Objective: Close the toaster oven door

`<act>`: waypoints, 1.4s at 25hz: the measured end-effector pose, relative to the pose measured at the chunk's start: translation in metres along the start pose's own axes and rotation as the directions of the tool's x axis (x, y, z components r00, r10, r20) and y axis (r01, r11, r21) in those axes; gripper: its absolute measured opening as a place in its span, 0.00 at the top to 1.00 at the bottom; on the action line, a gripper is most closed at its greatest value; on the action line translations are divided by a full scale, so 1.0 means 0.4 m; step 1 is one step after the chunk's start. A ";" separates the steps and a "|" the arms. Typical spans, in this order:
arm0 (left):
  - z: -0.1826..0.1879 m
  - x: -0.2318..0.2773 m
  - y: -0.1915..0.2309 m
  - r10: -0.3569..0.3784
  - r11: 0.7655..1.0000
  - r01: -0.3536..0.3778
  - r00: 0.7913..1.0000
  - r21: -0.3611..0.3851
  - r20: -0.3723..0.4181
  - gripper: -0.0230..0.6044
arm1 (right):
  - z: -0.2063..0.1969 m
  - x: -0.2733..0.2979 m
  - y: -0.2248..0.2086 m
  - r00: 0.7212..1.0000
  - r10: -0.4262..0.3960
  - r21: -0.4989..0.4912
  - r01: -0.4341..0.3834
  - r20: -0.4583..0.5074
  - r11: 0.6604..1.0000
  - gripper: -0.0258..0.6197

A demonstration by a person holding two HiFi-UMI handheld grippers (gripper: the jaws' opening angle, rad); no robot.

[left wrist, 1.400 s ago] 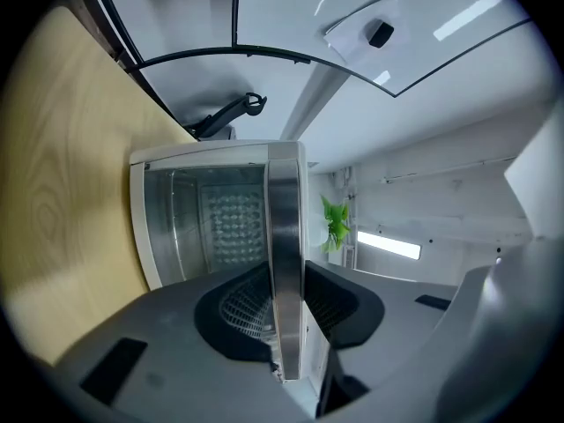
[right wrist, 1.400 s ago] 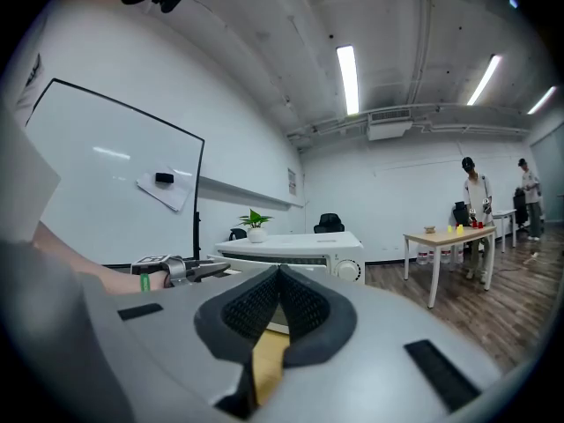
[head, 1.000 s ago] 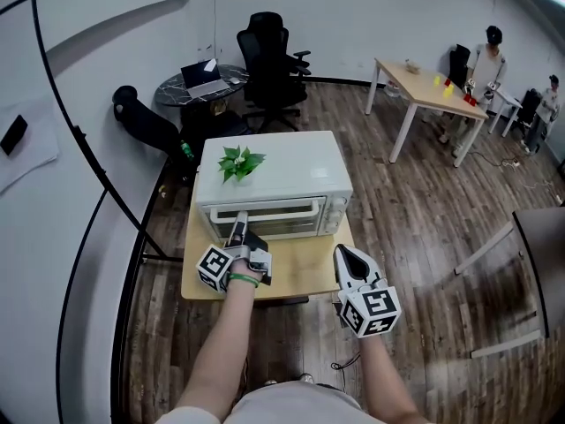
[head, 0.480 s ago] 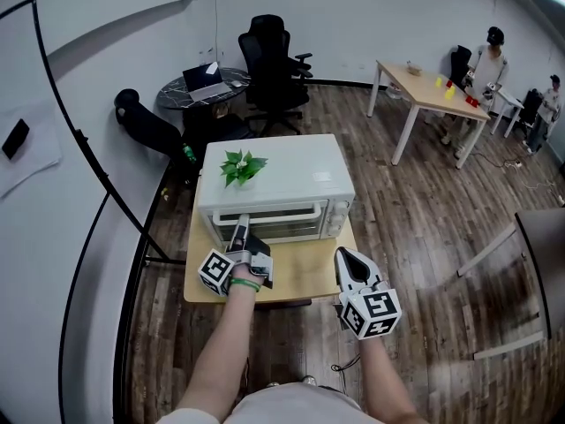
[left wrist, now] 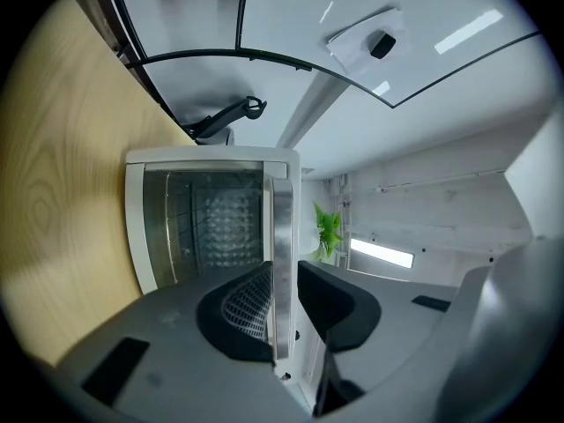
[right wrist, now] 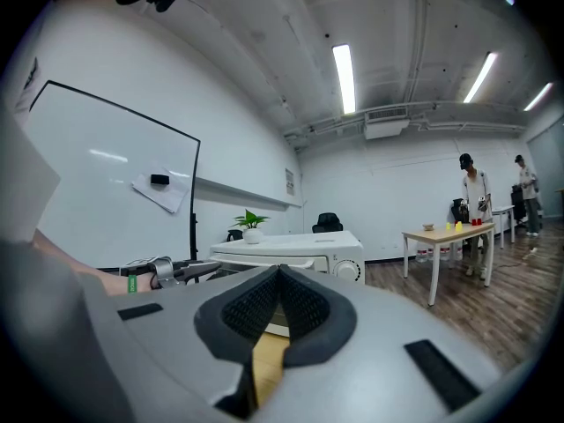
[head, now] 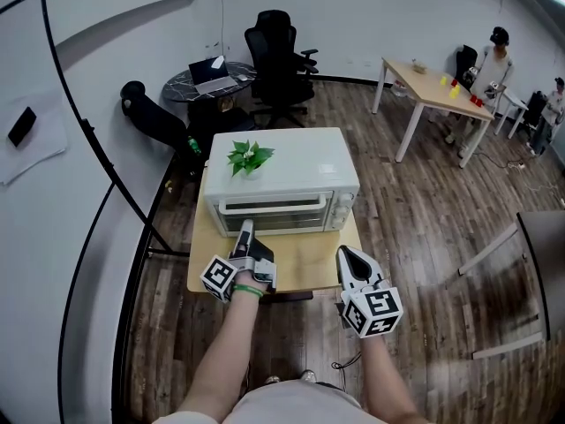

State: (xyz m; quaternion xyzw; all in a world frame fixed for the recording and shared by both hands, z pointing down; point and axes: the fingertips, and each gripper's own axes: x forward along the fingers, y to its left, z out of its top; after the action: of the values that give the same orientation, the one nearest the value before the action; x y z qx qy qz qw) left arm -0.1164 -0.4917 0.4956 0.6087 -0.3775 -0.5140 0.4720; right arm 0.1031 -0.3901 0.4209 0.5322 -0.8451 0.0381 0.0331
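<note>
Left tool: my left gripper (left wrist: pixel 284 280) is closed round the door handle (left wrist: pixel 281 227). One ribbed pad lies against the bar, and a thin sliver of light shows at the other pad, so I judge the hold to be light.
Right tool: my right gripper (right wrist: pixel 280 280) is pressed together with nothing in it. It hangs off the front of the table (head: pixel 305 259), well apart from the oven.
Door: the door (left wrist: pixel 207 227) stands up at the face of the toaster oven (head: pixel 282 162), shut or very nearly. I cannot tell whether the top seam has fully met.
Oven: it sits at the back of the small wooden table, with a potted plant (head: pixel 248 156) on its roof.
Risk, slip: the bar is smooth metal and my hold is loose. A push off its axis could skate the pads along it.
Risk, rebound: if I let go before the door seats, it may drop open again.
Risk, shove: pushing too hard could slide the whole oven back, because my idle right tool braces nothing. That could rock the plant.
Risk, twist: the handle swings on an arc, so a stiff wrist could wrench the bar against the pads.
</note>
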 end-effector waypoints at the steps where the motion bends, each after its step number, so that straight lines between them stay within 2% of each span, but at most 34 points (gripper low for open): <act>1: 0.001 -0.008 -0.001 0.002 1.000 -0.002 1.000 0.002 0.002 0.86 | -0.001 -0.004 0.003 1.000 0.001 -0.001 -0.001 0.000 1.000 0.96; 6: 0.002 -0.033 -0.013 0.003 1.000 -0.003 1.000 0.008 0.005 0.94 | -0.002 -0.020 0.016 1.000 0.007 -0.003 -0.007 -0.001 1.000 0.96; 10: 0.002 -0.050 -0.020 0.007 1.000 -0.007 1.000 0.003 0.009 0.94 | 0.001 -0.034 0.024 1.000 0.010 -0.006 -0.010 -0.001 1.000 0.96; 14: 0.000 -0.061 -0.039 0.006 0.999 -0.005 1.000 0.040 -0.004 0.94 | 0.003 -0.044 0.030 1.000 0.013 -0.006 -0.013 0.002 1.000 0.96; 16: -0.005 -0.064 -0.060 -0.003 0.996 0.005 1.000 0.084 -0.023 0.94 | 0.004 -0.049 0.032 1.000 0.016 -0.006 -0.016 0.003 1.000 0.96; 18: -0.013 -0.067 -0.085 -0.006 0.985 0.015 0.998 0.169 -0.057 0.94 | 0.007 -0.052 0.033 1.000 0.019 -0.009 -0.019 0.004 1.000 0.96; 21: -0.030 -0.074 -0.135 -0.008 0.940 0.052 0.991 0.336 -0.132 0.94 | 0.019 -0.053 0.029 1.000 0.019 -0.016 -0.019 0.014 1.000 0.96; 23: -0.042 -0.082 -0.168 -0.006 0.890 0.089 0.983 0.447 -0.184 0.94 | 0.031 -0.053 0.023 1.000 0.017 -0.021 -0.016 0.025 1.000 0.96; 24: -0.049 -0.087 -0.183 0.002 0.853 0.107 0.978 0.510 -0.208 0.95 | 0.038 -0.053 0.020 0.999 0.016 -0.024 -0.015 0.030 1.000 0.96; 25: -0.056 -0.093 -0.199 0.016 0.807 0.123 0.973 0.578 -0.229 0.94 | 0.045 -0.053 0.017 0.999 0.015 -0.028 -0.014 0.035 1.000 0.96; 26: -0.064 -0.098 -0.213 0.035 0.751 0.136 0.969 0.646 -0.245 0.94 | 0.053 -0.053 0.014 0.999 0.015 -0.032 -0.014 0.040 0.999 0.96; 28: -0.079 -0.106 -0.236 0.082 0.619 0.158 0.961 0.770 -0.262 0.95 | 0.068 -0.053 0.009 0.999 0.015 -0.042 -0.013 0.049 0.999 0.96; 30: -0.095 -0.111 -0.259 0.113 0.496 0.181 0.956 0.850 -0.269 0.94 | 0.079 -0.051 0.006 0.998 0.017 -0.051 -0.014 0.057 0.999 0.96; 32: -0.111 -0.115 -0.279 0.133 0.400 0.200 0.953 0.894 -0.273 0.95 | 0.087 -0.051 0.006 0.998 0.020 -0.059 -0.016 0.061 0.998 0.96; 34: -0.126 -0.121 -0.295 0.154 0.321 0.216 0.949 0.922 -0.276 0.94 | 0.093 -0.053 0.008 0.998 0.022 -0.067 -0.018 0.065 0.998 0.96; 35: -0.134 -0.126 -0.302 0.162 0.289 0.224 0.947 0.931 -0.278 0.94 | 0.096 -0.055 0.010 0.998 0.022 -0.071 -0.018 0.067 0.997 0.96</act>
State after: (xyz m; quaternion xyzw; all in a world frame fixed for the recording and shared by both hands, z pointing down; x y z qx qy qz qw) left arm -0.0764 -0.4015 0.3941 0.8506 -0.5147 -0.0897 0.0595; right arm 0.1083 -0.3725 0.3806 0.5232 -0.8518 -0.0092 0.0229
